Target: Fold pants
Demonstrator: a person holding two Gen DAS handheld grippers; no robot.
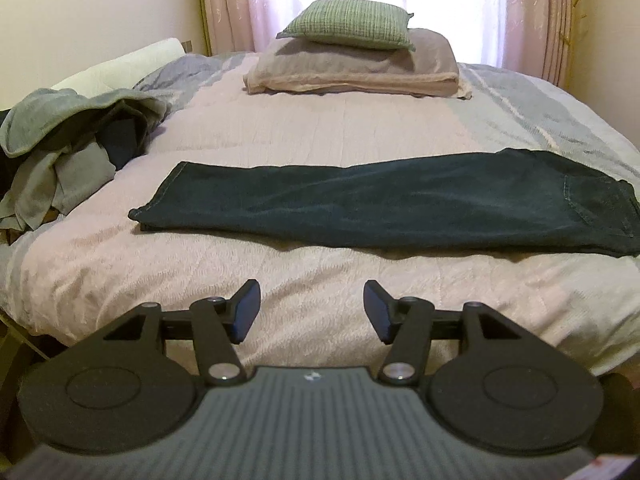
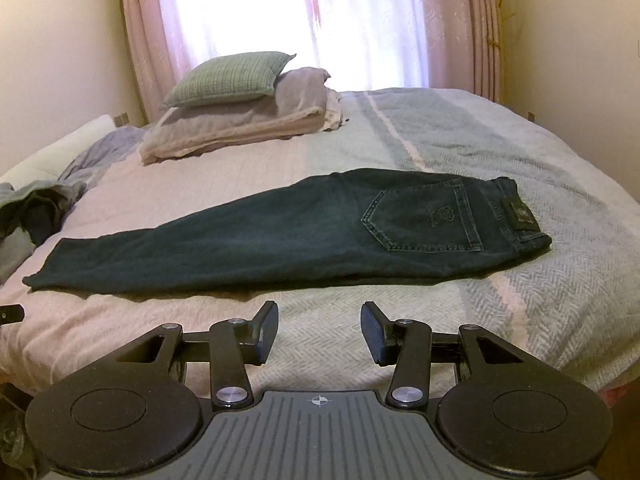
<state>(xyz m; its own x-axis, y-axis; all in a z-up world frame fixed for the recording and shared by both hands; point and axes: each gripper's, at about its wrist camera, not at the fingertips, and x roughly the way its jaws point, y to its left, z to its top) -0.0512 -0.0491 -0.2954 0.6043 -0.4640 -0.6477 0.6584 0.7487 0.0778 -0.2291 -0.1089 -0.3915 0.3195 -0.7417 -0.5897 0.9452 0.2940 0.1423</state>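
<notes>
Nearest each camera sits its own black two-finger claw. Both the left claw (image 1: 311,307) and the right claw (image 2: 319,330) have their fingers spread apart with nothing between them, and both hang over the near edge of the bed (image 1: 320,280), clear of the fabric. Beyond them the dark blue denim pants (image 1: 380,204) lie flat across the pale pink and grey quilted bedspread, folded lengthwise so one leg rests on the other. Their hem end points to the left, and the waistband end to the right, where a back pocket (image 2: 416,216) with light stitching and a small dark waistband patch (image 2: 520,212) face up in the right wrist view. Neither claw touches the pants. At the left edge of the bed lies a rumpled heap of grey and dark clothes (image 1: 72,152). Farther back, near the pink curtains (image 1: 228,4), a green checked cushion (image 1: 352,22) rests on a beige pillow (image 1: 360,64).
</notes>
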